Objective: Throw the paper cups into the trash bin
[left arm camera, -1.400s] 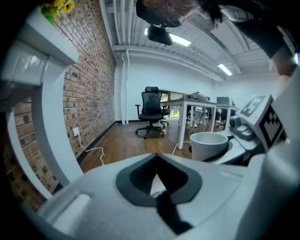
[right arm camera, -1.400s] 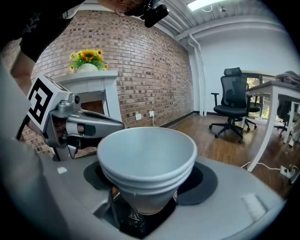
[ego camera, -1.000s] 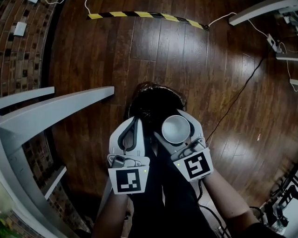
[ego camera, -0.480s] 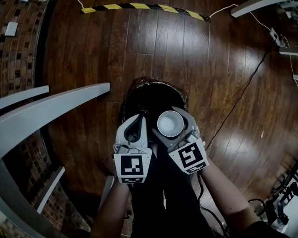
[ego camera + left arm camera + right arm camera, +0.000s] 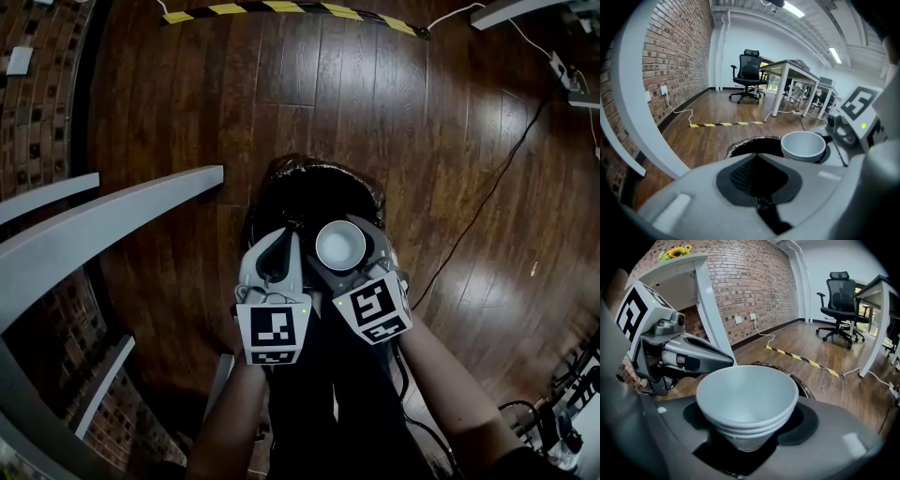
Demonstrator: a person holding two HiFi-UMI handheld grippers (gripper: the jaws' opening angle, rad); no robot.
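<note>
Several paper cups (image 5: 747,401), nested into one stack with their rolled rims layered one above another, sit mouth-up in the right gripper (image 5: 343,251). Its jaws stand wide and clench the tapered walls from either side. The grip sits low on the stack, which I take to be deliberate, since the thin, smooth white paper would likely buckle if squeezed near the open mouth. The stack hangs over the near edge of the trash bin (image 5: 309,192), a round bin lined with a crinkled, glossy black bag. From there, the cups should drop straight in once the jaws let go.

The left gripper (image 5: 279,253) is just left of the cups, also above the bin's near edge. Its jaws are pressed together with nothing between them, and it seems merely parked out of the way.

Both grippers have matte grey, rounded shells and dark ribbed pads. The floor (image 5: 422,122) around the bin is dark, polished wooden planking. A pale, square-edged desk leg (image 5: 122,211) slants in at the left.
</note>
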